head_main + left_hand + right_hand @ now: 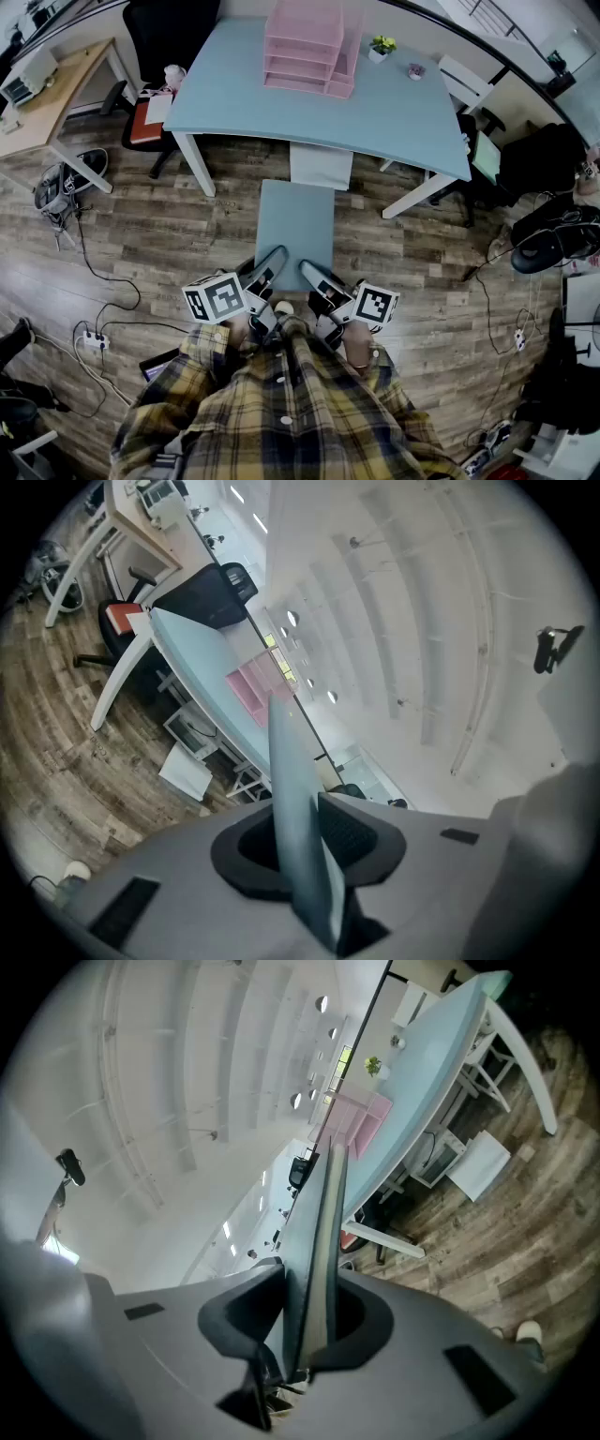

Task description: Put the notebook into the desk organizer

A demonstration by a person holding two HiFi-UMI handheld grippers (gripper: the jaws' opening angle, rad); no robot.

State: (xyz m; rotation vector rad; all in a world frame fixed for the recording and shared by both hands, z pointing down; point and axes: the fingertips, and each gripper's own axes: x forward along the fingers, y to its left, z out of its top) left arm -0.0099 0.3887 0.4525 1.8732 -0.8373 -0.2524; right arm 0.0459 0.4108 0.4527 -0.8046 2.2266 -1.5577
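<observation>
At lower centre the left hand-held gripper (267, 269) and right hand-held gripper (315, 278) each clamp the thin blue-grey notebook (294, 223) by its near edge, probably to keep it level for the pink tiered desk organizer (309, 47) at top centre.

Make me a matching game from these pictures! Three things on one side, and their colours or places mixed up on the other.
Things:
1 notebook
2 desk organizer
3 potted plant

Clues:
A pink, on the desk
B green, beside the organizer
C clamped between the left gripper and right gripper

Pairs: 1-C, 2-A, 3-B
</observation>
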